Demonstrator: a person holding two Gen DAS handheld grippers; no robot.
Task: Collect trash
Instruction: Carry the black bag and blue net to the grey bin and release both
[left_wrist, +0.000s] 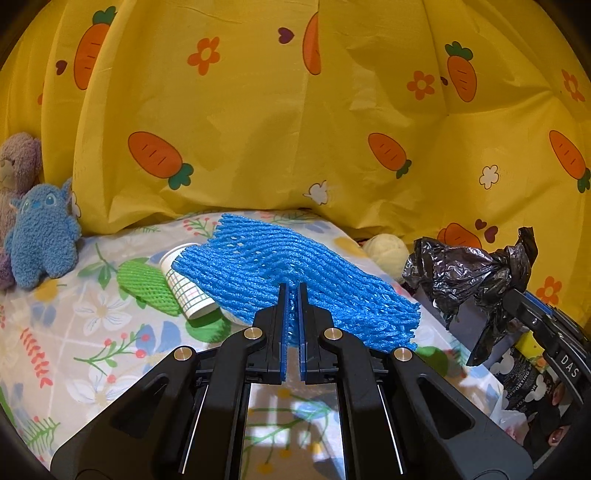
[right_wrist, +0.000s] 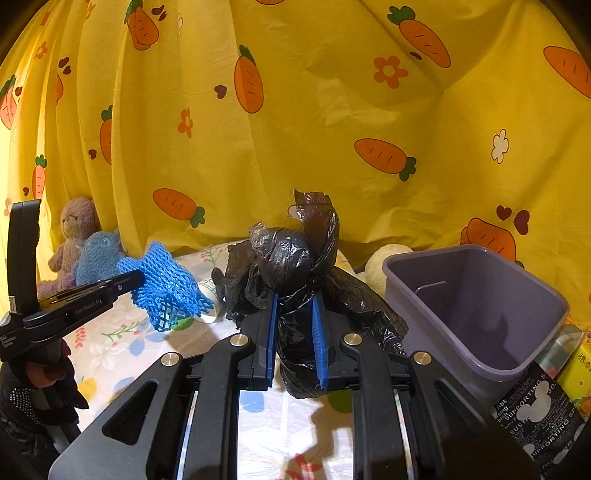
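My left gripper (left_wrist: 292, 290) is shut on a blue foam net (left_wrist: 295, 273) and holds it above the floral sheet; the net also shows at the left of the right wrist view (right_wrist: 166, 288), held in the left gripper (right_wrist: 135, 277). My right gripper (right_wrist: 294, 299) is shut on a crumpled black plastic bag (right_wrist: 291, 266), which also shows at the right of the left wrist view (left_wrist: 469, 273). A purple bin (right_wrist: 476, 306) stands open just right of the bag. A paper cup (left_wrist: 186, 286) and a green foam net (left_wrist: 147, 284) lie on the sheet under the blue net.
A yellow carrot-print curtain (left_wrist: 295, 110) hangs behind. A blue plush (left_wrist: 40, 236) and a brown plush (left_wrist: 18, 166) sit at the far left. A cream ball (left_wrist: 388, 251) lies by the curtain. Printed packages (right_wrist: 535, 406) lie beside the bin.
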